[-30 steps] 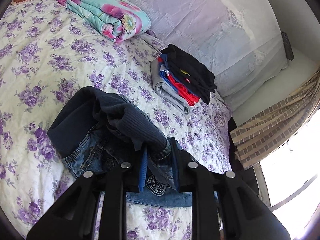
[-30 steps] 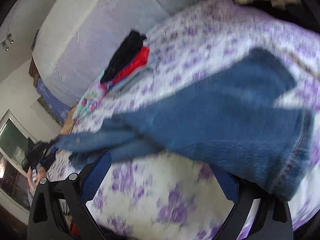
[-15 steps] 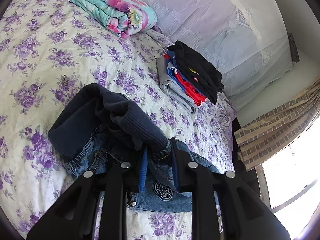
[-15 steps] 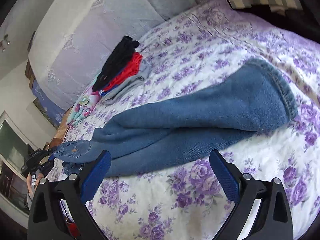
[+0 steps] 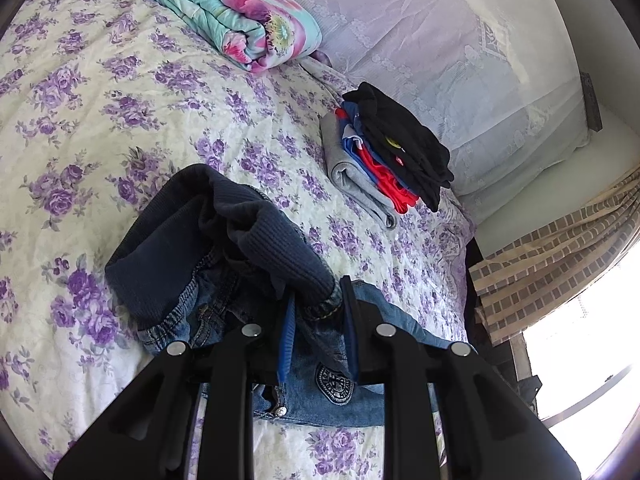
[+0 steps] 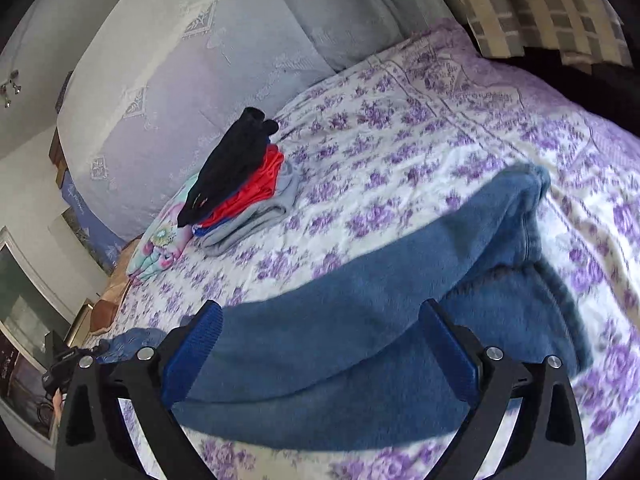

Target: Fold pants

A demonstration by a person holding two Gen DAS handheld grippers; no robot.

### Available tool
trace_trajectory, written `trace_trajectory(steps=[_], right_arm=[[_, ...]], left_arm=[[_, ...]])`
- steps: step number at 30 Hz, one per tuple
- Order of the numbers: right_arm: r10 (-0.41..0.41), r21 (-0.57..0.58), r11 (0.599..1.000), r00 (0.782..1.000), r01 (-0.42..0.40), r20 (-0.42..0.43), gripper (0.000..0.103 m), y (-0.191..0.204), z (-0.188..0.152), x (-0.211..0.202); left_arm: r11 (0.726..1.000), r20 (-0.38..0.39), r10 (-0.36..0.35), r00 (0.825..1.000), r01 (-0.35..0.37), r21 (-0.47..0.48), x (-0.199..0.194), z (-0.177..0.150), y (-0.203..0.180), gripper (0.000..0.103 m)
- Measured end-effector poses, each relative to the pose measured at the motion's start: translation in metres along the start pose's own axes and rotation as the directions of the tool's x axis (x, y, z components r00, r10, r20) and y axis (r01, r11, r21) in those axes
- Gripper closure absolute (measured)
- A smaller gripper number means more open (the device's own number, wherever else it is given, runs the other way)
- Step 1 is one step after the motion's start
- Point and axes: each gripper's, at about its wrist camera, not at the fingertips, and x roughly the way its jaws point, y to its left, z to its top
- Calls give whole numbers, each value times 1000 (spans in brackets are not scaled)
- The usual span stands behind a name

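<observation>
1. The blue denim pants [image 5: 224, 280] lie on the purple-flowered white bedspread [image 5: 100, 92], waistband bunched between the left gripper's [image 5: 316, 312] closed-in fingers.
2. The pant legs [image 6: 360, 320] stretch across the bedspread between the right gripper's [image 6: 320, 352] spread fingers.
3. Beyond the pants, a stack of folded black, red and grey clothes [image 5: 384, 152] sits near the headboard.
4. A folded turquoise floral quilt [image 5: 236, 16] lies left of that stack.

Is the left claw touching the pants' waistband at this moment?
Touching. The left wrist view shows the left claw shut on the ribbed navy waistband of the pants, the fabric pinched between both fingers.
</observation>
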Motion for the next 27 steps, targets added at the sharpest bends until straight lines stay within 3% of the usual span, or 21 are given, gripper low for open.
trace_trajectory(steps=[4,9,12,13,14,16,18,22,27], right_arm=[[26,128,992,997,-17,-68,4,-21,-21,16],[14,208,978,1000,-10,-17,9,-44,-4,34],[-5,233,973,1000,2,10,32,-55,3,39],[5,230,973,1000,-12,27,59,-57,4,37],[22,236,971,999,-30,36,76,-60,4,35],[42,268,962,997,-56,58,91,-70,3,30],[83,283,954,993,-103,82,93,-69,-2,19],[123,113,983,981,-141,153,94,-26,-8,-29],[212,1,976,956,-216,202,94,12,-3,-77]], left_arm=[[1000,0,-12,1000,12,-6,1,3,0,83],[1000,0,-8,1000,8,-9,-1,3,1,83],[1000,4,-12,1000,12,-18,-1,4,2,83],[1000,5,-12,1000,12,-18,-1,4,3,83],[1000,6,-11,1000,11,-16,-1,4,3,83],[1000,10,-10,1000,10,-17,-2,5,3,83],[1000,29,-14,999,15,-27,-7,6,4,83],[999,108,-23,994,25,-26,-38,6,-1,83],[996,187,-89,978,93,-13,-90,7,-12,83]])
